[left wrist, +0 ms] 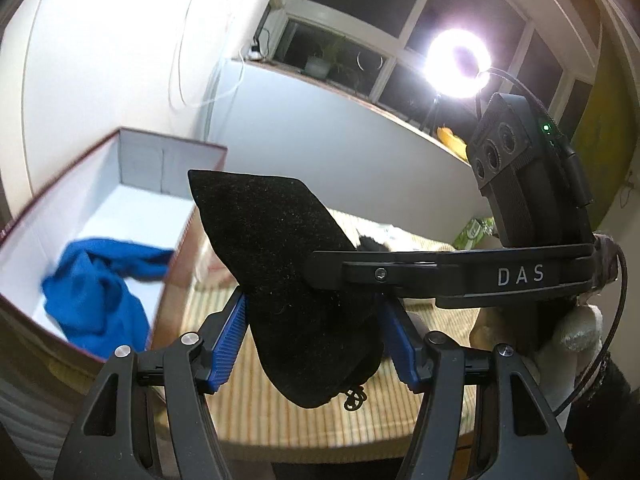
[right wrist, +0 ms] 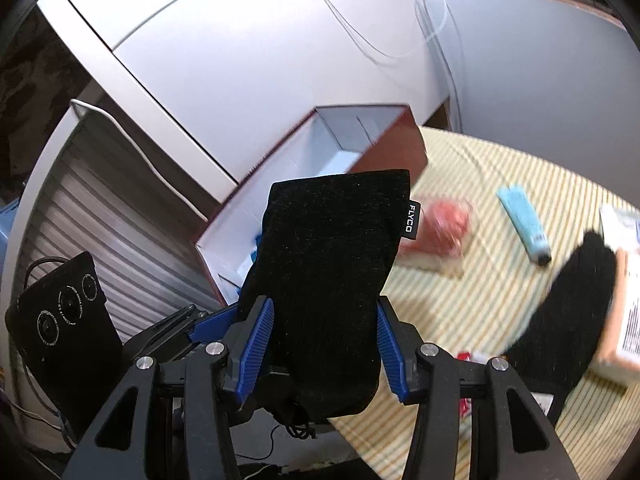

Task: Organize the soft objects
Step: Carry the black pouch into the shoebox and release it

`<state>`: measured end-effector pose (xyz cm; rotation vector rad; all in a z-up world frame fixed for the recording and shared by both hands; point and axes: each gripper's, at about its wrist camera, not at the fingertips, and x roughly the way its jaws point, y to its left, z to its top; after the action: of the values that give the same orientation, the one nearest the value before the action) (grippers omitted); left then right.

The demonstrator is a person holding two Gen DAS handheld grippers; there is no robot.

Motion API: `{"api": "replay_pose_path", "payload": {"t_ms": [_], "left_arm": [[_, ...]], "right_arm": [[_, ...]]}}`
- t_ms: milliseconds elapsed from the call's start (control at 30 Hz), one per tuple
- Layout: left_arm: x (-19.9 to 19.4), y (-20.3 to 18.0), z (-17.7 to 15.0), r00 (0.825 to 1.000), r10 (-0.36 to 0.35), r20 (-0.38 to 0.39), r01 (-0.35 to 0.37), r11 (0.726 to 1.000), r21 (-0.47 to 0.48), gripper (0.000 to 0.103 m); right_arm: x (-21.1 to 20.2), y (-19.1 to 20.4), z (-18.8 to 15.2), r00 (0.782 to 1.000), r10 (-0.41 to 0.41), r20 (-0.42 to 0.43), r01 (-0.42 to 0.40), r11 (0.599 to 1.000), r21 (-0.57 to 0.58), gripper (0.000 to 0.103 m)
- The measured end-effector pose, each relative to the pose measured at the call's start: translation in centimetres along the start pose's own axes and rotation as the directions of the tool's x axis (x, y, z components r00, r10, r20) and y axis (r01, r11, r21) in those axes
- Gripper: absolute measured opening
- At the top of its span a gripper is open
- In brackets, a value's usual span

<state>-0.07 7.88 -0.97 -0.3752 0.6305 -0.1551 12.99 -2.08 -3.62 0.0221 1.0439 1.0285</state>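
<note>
A black felt pouch (left wrist: 288, 264) with a drawstring is held up above the striped table mat, and both grippers grip it. My left gripper (left wrist: 312, 300) has its blue pads pressed on the pouch's lower sides. In the right wrist view my right gripper (right wrist: 324, 304) is shut on the same pouch (right wrist: 328, 264), which carries a small side tag. The right gripper's black body (left wrist: 460, 276) crosses the left wrist view just right of the pouch. A dark red box (left wrist: 172, 144) with a white inside stands to the left and holds a blue cloth (left wrist: 92, 292).
On the striped mat (right wrist: 480, 300) lie a pink packet (right wrist: 444, 228), a light blue tube (right wrist: 524, 224), a black fuzzy item (right wrist: 568, 312) and a cardboard carton (right wrist: 624, 300). A ring light (left wrist: 458, 62) shines by the window. A gloved hand (left wrist: 580, 332) holds the right gripper.
</note>
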Motion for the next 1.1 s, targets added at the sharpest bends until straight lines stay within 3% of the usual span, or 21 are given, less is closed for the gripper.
{"api": "replay_pose_path", "payload": {"t_ms": [533, 1100], "left_arm": [[-2.0, 4.4, 5.6, 0.991, 0.098, 0.088, -0.099, 0.995, 0.012, 0.062], [1.2, 10.7, 8.6, 0.978, 0.211, -0.001, -0.211, 0.977, -0.018, 0.062]], "right_arm": [[2.8, 4.4, 7.9, 0.999, 0.031, 0.037, -0.028, 0.997, -0.079, 0.047], [10.7, 4.7, 13.1, 0.999, 0.038, -0.006, -0.038, 0.997, -0.066, 0.047]]}}
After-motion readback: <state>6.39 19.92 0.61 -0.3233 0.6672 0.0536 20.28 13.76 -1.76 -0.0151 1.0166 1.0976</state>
